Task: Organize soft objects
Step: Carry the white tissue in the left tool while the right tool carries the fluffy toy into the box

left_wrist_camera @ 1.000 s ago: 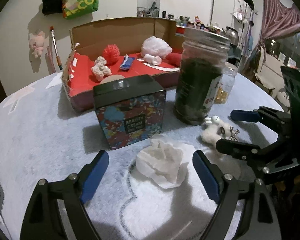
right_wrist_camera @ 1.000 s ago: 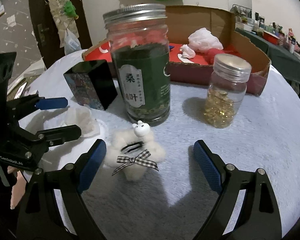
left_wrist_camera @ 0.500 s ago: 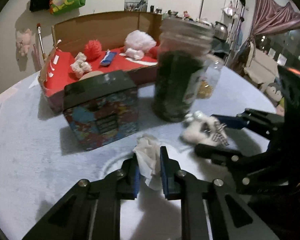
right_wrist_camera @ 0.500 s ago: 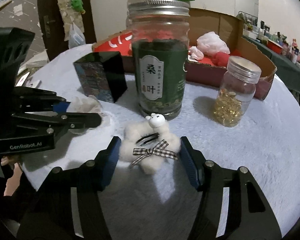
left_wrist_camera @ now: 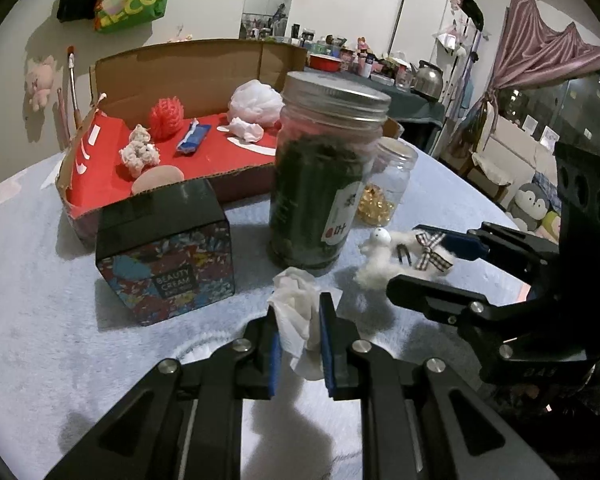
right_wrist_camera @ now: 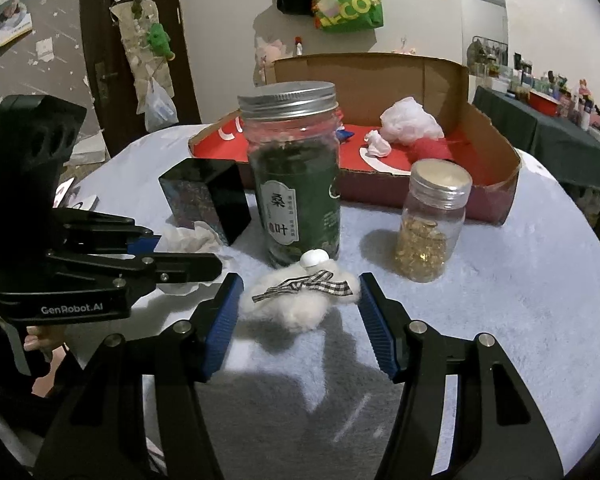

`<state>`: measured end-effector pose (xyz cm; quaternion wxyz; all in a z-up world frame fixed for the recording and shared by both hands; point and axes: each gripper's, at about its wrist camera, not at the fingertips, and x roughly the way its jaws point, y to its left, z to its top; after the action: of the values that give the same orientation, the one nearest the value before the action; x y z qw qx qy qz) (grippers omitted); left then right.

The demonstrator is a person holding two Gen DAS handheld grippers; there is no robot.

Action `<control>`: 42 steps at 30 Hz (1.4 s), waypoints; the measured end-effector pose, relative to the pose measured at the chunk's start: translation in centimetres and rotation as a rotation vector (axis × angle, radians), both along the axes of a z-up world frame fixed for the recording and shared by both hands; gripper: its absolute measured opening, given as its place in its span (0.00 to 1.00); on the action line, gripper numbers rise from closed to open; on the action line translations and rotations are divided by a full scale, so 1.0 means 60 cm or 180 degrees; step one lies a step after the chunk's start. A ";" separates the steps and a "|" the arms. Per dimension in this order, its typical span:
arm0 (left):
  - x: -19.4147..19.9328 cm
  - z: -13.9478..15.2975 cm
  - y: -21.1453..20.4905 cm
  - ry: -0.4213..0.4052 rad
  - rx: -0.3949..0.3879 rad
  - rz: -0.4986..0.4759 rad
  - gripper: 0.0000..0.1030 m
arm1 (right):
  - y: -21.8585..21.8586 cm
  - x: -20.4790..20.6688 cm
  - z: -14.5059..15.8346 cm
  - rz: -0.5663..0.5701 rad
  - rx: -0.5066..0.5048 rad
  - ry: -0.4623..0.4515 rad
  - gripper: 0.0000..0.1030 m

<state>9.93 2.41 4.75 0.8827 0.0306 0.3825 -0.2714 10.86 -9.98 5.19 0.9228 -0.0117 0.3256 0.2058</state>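
Note:
My left gripper is shut on a crumpled white tissue just above the grey table cloth; it also shows in the right wrist view. My right gripper is closed on a fluffy white sheep toy with a checked bow, its pads touching both sides; the toy looks lifted off the cloth. The toy also shows in the left wrist view. The red-lined cardboard box behind holds several soft things: a red pom, a white mesh puff, a small plush.
A tall green tea jar stands between the grippers and the box. A patterned Beauty Cream tin is to its left, a small jar of gold capsules to its right. The round table's edge curves off at right.
My left gripper closed on the tissue and raised it. My right gripper narrowed from wide open onto the sheep toy and lifted it slightly. Both views moved closer to the jar.

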 end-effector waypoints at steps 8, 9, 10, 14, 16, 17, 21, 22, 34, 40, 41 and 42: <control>0.001 -0.003 0.011 0.0031 -0.0023 0.0031 0.16 | -0.011 -0.006 -0.004 -0.0014 0.0008 0.0008 0.55; 0.001 -0.003 0.016 0.0035 -0.0021 0.0052 0.16 | -0.013 -0.007 -0.004 -0.0027 0.0001 0.0001 0.55; 0.000 -0.004 0.021 0.0036 -0.0015 0.0078 0.16 | -0.017 -0.008 -0.004 -0.0043 -0.0003 -0.0003 0.55; -0.003 -0.002 0.052 0.0055 -0.0037 0.0212 0.16 | -0.032 -0.008 -0.004 -0.0122 -0.0025 0.0004 0.55; -0.003 -0.001 0.068 0.0052 -0.0036 0.0289 0.16 | -0.045 -0.007 -0.004 -0.0177 -0.0013 0.0020 0.55; -0.002 0.000 0.078 0.0045 -0.0025 0.0340 0.16 | -0.052 -0.006 -0.003 -0.0211 -0.0009 0.0022 0.55; 0.001 0.002 0.119 0.0040 -0.0010 0.0541 0.16 | -0.080 0.000 0.000 -0.0316 0.0033 0.0047 0.55; 0.004 0.002 0.129 0.0047 -0.0013 0.0582 0.16 | -0.086 0.002 0.000 -0.0333 0.0034 0.0059 0.55; 0.050 0.004 0.198 0.0056 -0.0052 0.0690 0.16 | -0.166 0.046 0.004 -0.0480 0.0194 0.0175 0.55; 0.076 0.005 0.204 0.0071 -0.0008 0.0616 0.16 | -0.189 0.077 0.011 -0.0477 0.0179 0.0202 0.55; 0.080 0.006 0.204 0.0066 0.0002 0.0594 0.16 | -0.192 0.082 0.012 -0.0466 0.0180 0.0208 0.55; 0.083 0.008 0.204 0.0059 0.0005 0.0575 0.16 | -0.194 0.087 0.014 -0.0454 0.0172 0.0205 0.55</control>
<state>14.93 14.66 5.22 0.8999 -0.0059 0.3921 -0.1906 16.08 -21.61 6.06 0.9241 0.0430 0.3494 0.1484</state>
